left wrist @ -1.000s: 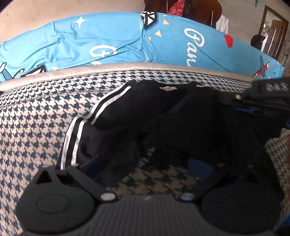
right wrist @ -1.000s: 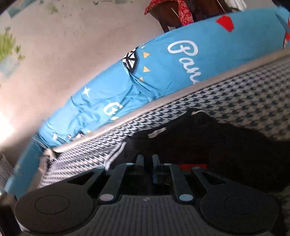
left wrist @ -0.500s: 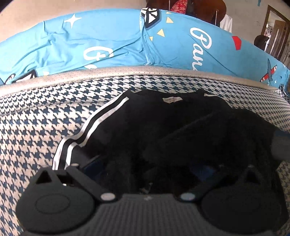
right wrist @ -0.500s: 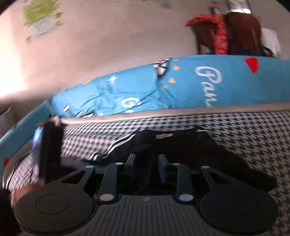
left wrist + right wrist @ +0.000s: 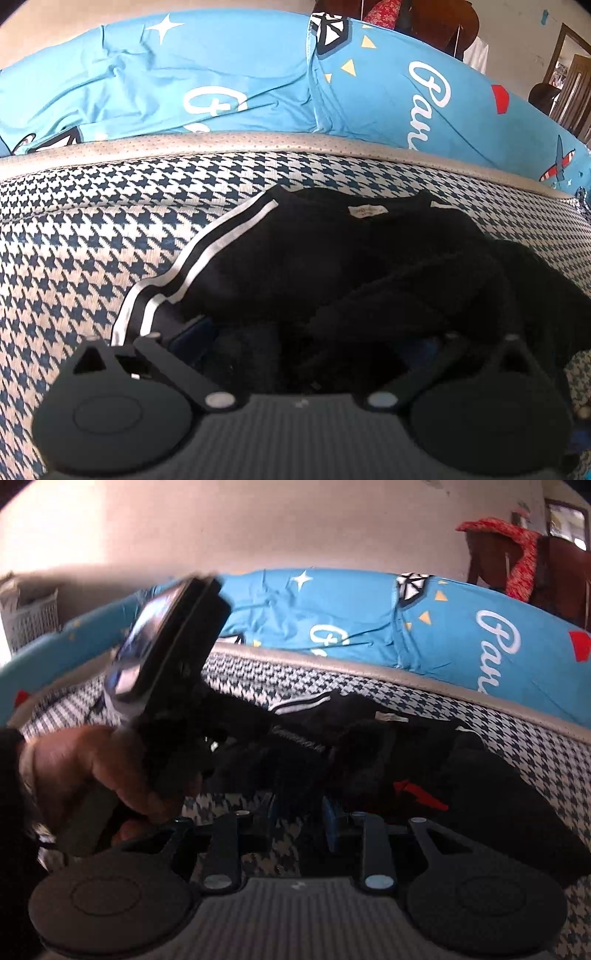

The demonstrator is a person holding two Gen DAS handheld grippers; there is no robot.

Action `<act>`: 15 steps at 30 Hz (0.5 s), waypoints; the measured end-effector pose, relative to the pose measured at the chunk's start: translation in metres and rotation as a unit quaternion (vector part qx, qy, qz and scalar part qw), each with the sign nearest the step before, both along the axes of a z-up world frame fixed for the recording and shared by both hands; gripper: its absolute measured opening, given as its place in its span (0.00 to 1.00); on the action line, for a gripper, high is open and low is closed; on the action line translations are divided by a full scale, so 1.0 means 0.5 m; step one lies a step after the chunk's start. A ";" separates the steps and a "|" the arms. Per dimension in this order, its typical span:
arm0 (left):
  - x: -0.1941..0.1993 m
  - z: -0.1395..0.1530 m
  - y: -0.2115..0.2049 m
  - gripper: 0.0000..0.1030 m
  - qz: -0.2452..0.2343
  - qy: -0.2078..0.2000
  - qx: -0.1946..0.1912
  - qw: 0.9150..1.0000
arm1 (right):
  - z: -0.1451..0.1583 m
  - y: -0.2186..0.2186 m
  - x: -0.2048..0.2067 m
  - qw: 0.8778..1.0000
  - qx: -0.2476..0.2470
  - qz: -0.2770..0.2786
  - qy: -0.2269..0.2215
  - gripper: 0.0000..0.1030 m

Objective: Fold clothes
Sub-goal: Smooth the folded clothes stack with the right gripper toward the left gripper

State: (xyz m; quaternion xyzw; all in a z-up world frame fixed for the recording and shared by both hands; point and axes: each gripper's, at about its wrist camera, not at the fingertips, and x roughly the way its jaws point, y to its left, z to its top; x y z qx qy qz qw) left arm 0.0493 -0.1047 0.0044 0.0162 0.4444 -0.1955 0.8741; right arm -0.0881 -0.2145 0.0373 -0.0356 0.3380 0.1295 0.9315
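A black garment (image 5: 332, 266) with two white stripes down one sleeve and a small white neck label lies bunched on the houndstooth mattress (image 5: 92, 240). My left gripper (image 5: 314, 343) stands open and low at the garment's near edge, and dark cloth lies across the wide gap between its fingers. In the right wrist view the same garment (image 5: 388, 749) shows a red mark. My right gripper (image 5: 301, 812) is open just short of its near edge, with houndstooth fabric showing between the blue-padded fingers. A hand (image 5: 85, 768) holds the left gripper's body (image 5: 166, 657) at the left.
A blue printed sheet (image 5: 221, 74) is piled along the mattress's far edge, past a grey border band (image 5: 221, 142). Behind it stand a pale wall (image 5: 258, 524), a wooden chair with red cloth (image 5: 517, 550), and a white basket (image 5: 29, 616) at the far left.
The right gripper's fingers have parted from nearly shut to open, and its view has swung to take in the left gripper. The left gripper has moved in over the garment.
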 end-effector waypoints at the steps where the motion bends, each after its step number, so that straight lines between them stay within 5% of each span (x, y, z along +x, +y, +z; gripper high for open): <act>1: 0.000 0.000 0.000 1.00 0.000 0.000 0.000 1.000 | -0.008 0.010 0.005 1.000 -0.016 0.002 -0.002 0.32; 11: -0.004 0.004 0.002 1.00 -0.010 0.000 0.005 1.000 | -0.089 0.054 0.044 0.986 -0.159 -0.021 0.033 0.37; 14: -0.011 0.012 0.005 1.00 -0.011 -0.007 0.006 1.000 | -0.105 0.055 0.047 0.982 -0.185 -0.023 0.038 0.27; 15: -0.015 0.014 0.007 1.00 -0.011 -0.010 0.008 1.000 | -0.110 0.055 0.047 0.980 -0.194 -0.023 0.039 0.13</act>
